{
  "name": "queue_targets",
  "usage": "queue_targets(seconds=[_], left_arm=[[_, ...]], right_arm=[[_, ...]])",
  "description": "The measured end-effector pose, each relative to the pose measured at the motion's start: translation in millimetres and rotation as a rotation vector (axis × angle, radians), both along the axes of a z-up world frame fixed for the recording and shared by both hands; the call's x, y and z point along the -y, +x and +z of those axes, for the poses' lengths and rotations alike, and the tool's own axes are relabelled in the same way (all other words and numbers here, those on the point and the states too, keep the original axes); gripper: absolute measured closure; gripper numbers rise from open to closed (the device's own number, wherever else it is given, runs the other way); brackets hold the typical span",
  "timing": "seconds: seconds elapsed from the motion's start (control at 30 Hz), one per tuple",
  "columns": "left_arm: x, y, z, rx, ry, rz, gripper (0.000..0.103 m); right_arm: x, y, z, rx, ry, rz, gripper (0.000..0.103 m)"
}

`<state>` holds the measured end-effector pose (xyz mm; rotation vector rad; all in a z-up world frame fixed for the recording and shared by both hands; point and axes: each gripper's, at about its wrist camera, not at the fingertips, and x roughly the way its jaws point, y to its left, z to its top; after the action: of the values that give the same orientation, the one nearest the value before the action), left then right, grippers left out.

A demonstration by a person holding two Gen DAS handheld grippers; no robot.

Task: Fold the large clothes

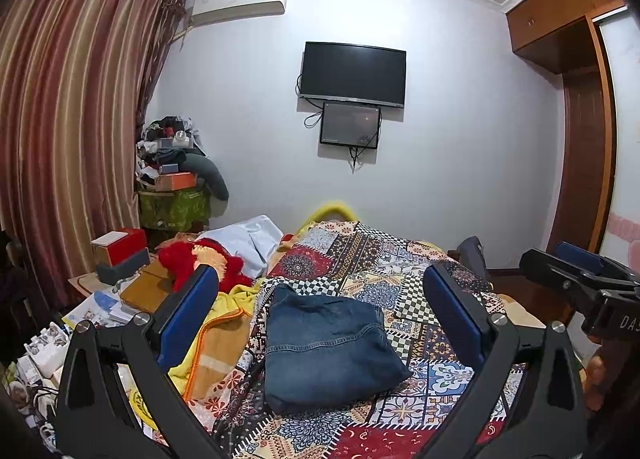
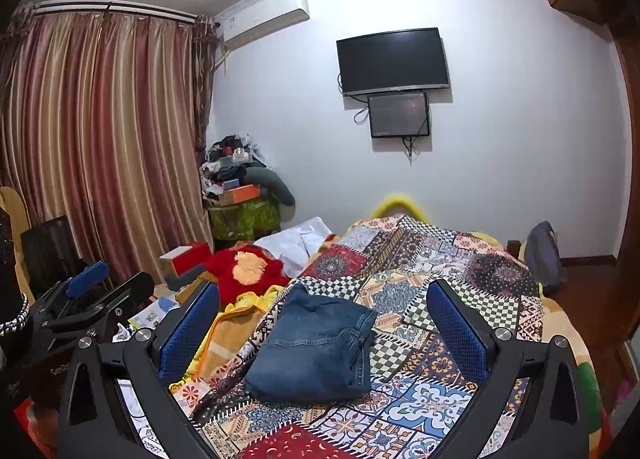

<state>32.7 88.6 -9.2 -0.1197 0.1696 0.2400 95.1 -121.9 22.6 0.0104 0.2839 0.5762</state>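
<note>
My left tongs (image 1: 320,311) and right tongs (image 2: 322,319) both hang spread wide and empty above the bed. The jeans (image 1: 328,351) lie folded in a compact bundle on the patchwork bedspread (image 1: 400,259), touching neither.

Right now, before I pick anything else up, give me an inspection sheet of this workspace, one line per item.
Surface: bed covered with a patchwork quilt, rumpled at its left edge.
Job's things: folded jeans lying on the quilt, a compact bundle, touched by neither gripper.
Clutter: yellow-orange blanket left of the jeans; red plush item; white cloth; boxes and papers on the bedside.
Grippers: left gripper open, fingers either side of the jeans above them; right gripper open, likewise.
Cables: loose wires hang under the wall TV and the small screen.
Surroundings: striped curtain, air conditioner, wooden wardrobe.
</note>
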Motion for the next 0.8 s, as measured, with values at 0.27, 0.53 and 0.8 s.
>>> queue_targets(seconds=[0.27, 0.53, 0.8], left_arm=[[1.0, 2.6, -0.7, -0.007, -0.005, -0.009, 0.0], [2.5, 3.5, 1.0, -0.009, -0.005, -0.012, 0.0], [3.3, 3.4, 1.8, -0.006, -0.012, -0.029, 0.0]], right_arm=[[0.6, -0.3, -1.7, 0.0, -0.001, -0.01, 0.0], [1.0, 0.2, -0.4, 0.001, 0.001, -0.011, 0.0], [1.4, 1.2, 0.1, 0.002, 0.0, -0.012, 0.0]])
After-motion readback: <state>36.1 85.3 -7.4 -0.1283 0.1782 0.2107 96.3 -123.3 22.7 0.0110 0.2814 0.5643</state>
